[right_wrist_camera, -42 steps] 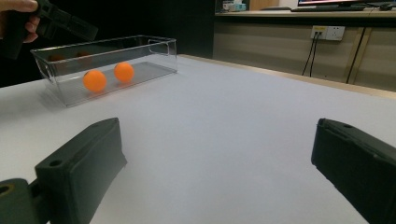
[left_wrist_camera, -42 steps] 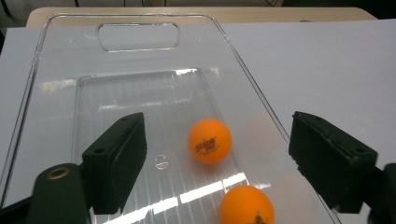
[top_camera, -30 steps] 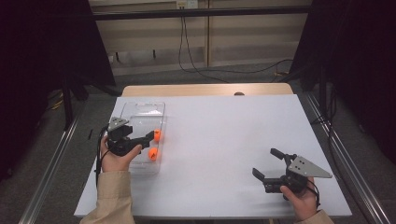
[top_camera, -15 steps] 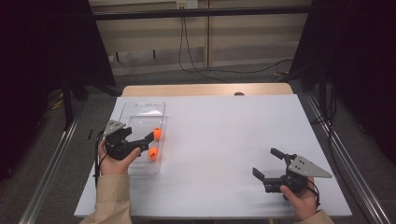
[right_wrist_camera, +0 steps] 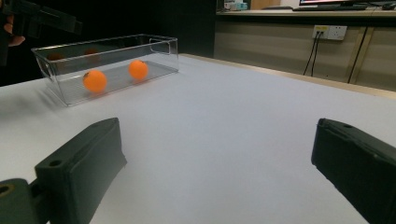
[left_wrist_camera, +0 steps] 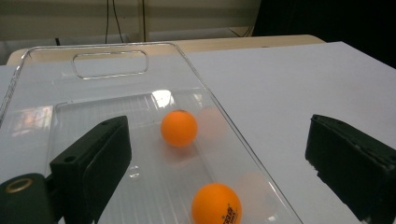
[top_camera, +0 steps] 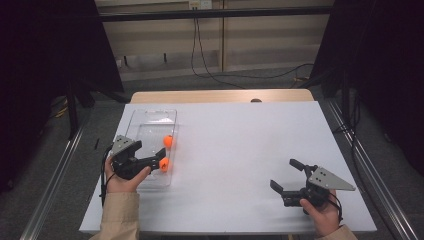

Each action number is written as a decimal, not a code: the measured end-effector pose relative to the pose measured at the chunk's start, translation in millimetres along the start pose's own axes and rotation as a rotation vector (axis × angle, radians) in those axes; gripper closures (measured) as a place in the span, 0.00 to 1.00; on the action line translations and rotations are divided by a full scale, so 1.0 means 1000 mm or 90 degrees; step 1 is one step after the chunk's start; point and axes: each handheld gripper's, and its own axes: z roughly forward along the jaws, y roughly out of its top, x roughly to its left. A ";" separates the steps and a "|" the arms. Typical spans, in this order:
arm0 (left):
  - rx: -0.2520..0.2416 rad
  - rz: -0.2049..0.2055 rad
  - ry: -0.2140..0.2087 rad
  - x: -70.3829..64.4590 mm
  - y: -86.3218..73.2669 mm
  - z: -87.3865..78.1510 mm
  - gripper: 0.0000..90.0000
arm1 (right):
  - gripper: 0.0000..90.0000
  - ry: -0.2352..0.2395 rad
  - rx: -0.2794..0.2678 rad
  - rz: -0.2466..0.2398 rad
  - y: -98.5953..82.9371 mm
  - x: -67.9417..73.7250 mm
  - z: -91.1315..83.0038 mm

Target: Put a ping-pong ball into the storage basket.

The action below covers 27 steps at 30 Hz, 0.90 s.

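Observation:
A clear plastic tray (top_camera: 148, 121) lies at the table's left with two orange balls in it, one in the middle (top_camera: 169, 141) and one nearer the front (top_camera: 164, 164). My left gripper (top_camera: 158, 159) hovers open over the tray's near end. In the left gripper view its jaws stand wide apart across the tray's right wall (left_wrist_camera: 233, 135); the far ball (left_wrist_camera: 179, 128) and the near ball (left_wrist_camera: 216, 204) lie on the tray floor between them, untouched. My right gripper (top_camera: 284, 173) is open and empty above the table at the front right.
The white table (top_camera: 250, 140) stretches bare between the two grippers. In the right gripper view the tray (right_wrist_camera: 154, 44) sits far off to the left with both balls (right_wrist_camera: 95, 80) (right_wrist_camera: 138, 69). A metal rail (top_camera: 360, 160) runs along the table's right side.
My left gripper has drawn back slightly toward the person along the tray. The balls and the right gripper have stayed where they were.

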 end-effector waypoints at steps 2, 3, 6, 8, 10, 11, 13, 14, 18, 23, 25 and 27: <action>-0.007 0.004 -0.005 -0.001 -0.001 0.000 0.07 | 0.02 0.000 0.000 0.000 0.000 0.000 0.000; -0.010 0.004 -0.007 -0.002 -0.002 -0.001 0.07 | 0.02 0.001 0.001 0.000 0.000 0.000 0.000; -0.021 0.008 -0.006 -0.004 -0.003 -0.002 0.07 | 0.02 0.001 0.001 0.000 0.000 0.000 0.000; -0.024 0.014 -0.010 -0.004 -0.004 -0.003 0.07 | 0.02 0.000 0.001 -0.001 0.000 0.000 0.000; -0.025 0.020 -0.008 -0.005 -0.005 -0.004 0.07 | 0.02 0.000 0.001 0.000 0.000 0.000 0.000; -0.027 0.021 -0.008 -0.006 -0.006 -0.004 0.07 | 0.02 0.000 0.001 0.000 0.000 0.000 0.000; -0.030 0.029 -0.009 -0.007 -0.008 -0.005 0.07 | 0.02 0.000 0.001 -0.001 0.000 0.000 0.000; -0.028 0.027 -0.008 -0.007 -0.009 -0.005 0.07 | 0.02 0.000 0.001 -0.001 0.000 0.000 0.000; -0.031 0.030 -0.013 -0.008 -0.012 -0.006 0.07 | 0.02 0.000 0.000 -0.001 0.000 0.000 -0.001; -0.042 0.030 -0.014 -0.008 -0.016 -0.009 0.07 | 0.02 0.000 0.001 -0.001 0.000 0.000 0.000; -0.045 0.037 -0.014 -0.009 -0.017 -0.009 0.06 | 0.02 0.000 0.001 -0.001 0.000 0.000 0.000; -0.052 0.033 -0.012 -0.010 -0.019 -0.010 0.06 | 0.02 0.001 0.001 -0.002 0.000 0.000 0.000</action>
